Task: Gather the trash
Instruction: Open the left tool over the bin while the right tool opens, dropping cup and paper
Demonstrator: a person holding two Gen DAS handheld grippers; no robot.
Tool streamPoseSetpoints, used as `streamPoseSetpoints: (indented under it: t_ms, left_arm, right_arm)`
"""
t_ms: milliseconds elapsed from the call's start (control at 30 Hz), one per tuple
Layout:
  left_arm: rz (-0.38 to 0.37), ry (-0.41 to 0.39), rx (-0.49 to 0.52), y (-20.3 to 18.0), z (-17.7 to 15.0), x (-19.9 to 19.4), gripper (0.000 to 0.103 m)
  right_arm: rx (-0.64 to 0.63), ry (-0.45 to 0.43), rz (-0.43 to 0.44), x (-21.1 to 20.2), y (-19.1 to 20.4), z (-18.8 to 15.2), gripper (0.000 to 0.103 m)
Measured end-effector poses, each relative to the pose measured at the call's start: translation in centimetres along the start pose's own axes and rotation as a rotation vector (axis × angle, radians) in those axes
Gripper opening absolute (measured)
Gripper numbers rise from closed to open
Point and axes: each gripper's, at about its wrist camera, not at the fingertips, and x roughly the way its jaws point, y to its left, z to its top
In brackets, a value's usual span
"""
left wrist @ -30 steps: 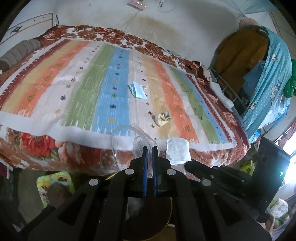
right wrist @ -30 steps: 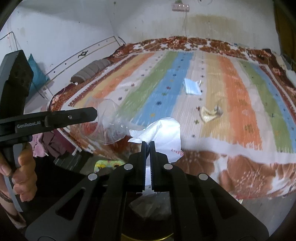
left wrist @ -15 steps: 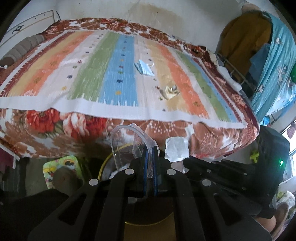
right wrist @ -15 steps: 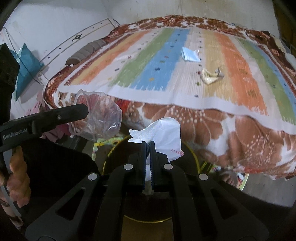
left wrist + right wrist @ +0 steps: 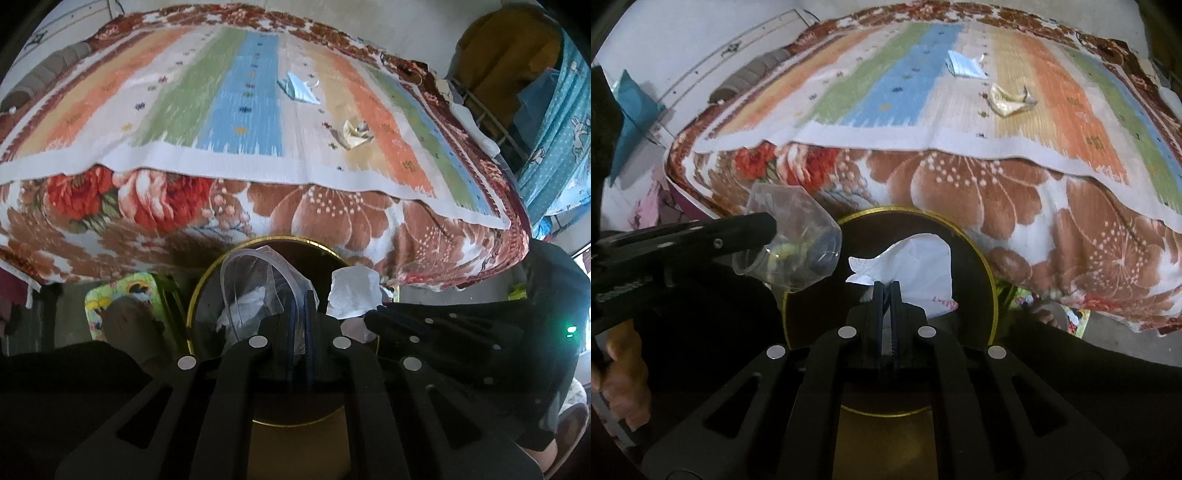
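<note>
Left gripper (image 5: 300,295) clamped almost fully shut on the wall of a clear plastic cup (image 5: 255,280), only a sliver showing between the pads. Cup crumpled and tilted, hanging at the rim of the bin (image 5: 195,295); in the right view, cup (image 5: 790,243) half over the bin's left edge, half outside it. Right gripper (image 5: 885,286) likewise pinched tight, on a white tissue (image 5: 916,258), held over the middle of the bin's mouth (image 5: 991,295). Tissue (image 5: 354,291) seen in the left view just beside the cup, apart from it. Something pale already lying inside the bin, under the cup; too dim to name.

Beyond the bin, bed edge draped in a floral blanket (image 5: 1034,206), with a striped mat (image 5: 240,110) on top. Two more bits left up there: a blue mask (image 5: 299,88) and, nearer the edge, a crumpled yellowish wrapper (image 5: 354,134), well apart from both grippers.

Likely step: letting go of both pieces into the bin. Risks, judged from here:

- Cup released now could catch the rim and tumble to the floor, given how far left it sits. Better shifted toward the middle first.
- Light cup may cling to a pad or spring sideways as its squashed wall recovers.
- Tissue may stick to the serrated pads and ride back out.
- Grippers close together over a narrow mouth; opening both at once could knock one piece against the other.
</note>
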Motion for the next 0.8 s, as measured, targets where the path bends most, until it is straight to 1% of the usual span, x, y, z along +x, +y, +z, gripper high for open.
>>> streamPoseSetpoints:
  t_ms: [100, 367, 400, 433, 467, 500, 567, 633, 800]
  left_arm:
    - [0.026, 0.020, -0.014, 0.2, 0.0, 0.8, 0.004]
    - [0.037, 0.079, -0.067, 0.9, 0.4, 2.9, 0.004]
    - [0.034, 0.082, -0.075, 1.0, 0.6, 3.1, 0.007]
    - [0.020, 0.089, -0.092, 1.2, 0.8, 3.4, 0.020]
    - [0.016, 0.091, -0.102, 1.3, 0.9, 3.5, 0.035]
    - [0.022, 0.089, -0.112, 1.5, 1.1, 3.7, 0.038]
    - [0.042, 0.094, -0.131, 1.9, 1.3, 3.9, 0.039]
    - [0.030, 0.100, -0.154, 2.2, 1.5, 3.9, 0.040]
    - [0.013, 0.074, -0.146, 2.1, 2.2, 3.0, 0.044]
  right_arm:
    - [0.055, 0.059, 0.013, 1.5, -0.8, -0.1, 0.003]
    - [0.139, 0.131, 0.021, 3.8, -2.3, -0.2, 0.005]
    - [0.156, 0.136, 0.019, 4.0, -2.5, -0.2, 0.016]
    - [0.166, 0.136, 0.014, 4.1, -2.7, -0.2, 0.031]
    - [0.174, 0.132, 0.003, 4.1, -2.9, -0.2, 0.037]
    - [0.176, 0.130, -0.009, 4.1, -2.9, -0.1, 0.041]
    - [0.176, 0.136, -0.009, 4.1, -2.9, 0.0, 0.041]
    - [0.176, 0.140, -0.010, 4.2, -2.9, -0.1, 0.041]
    - [0.190, 0.133, -0.001, 4.0, -3.3, 0.3, 0.043]
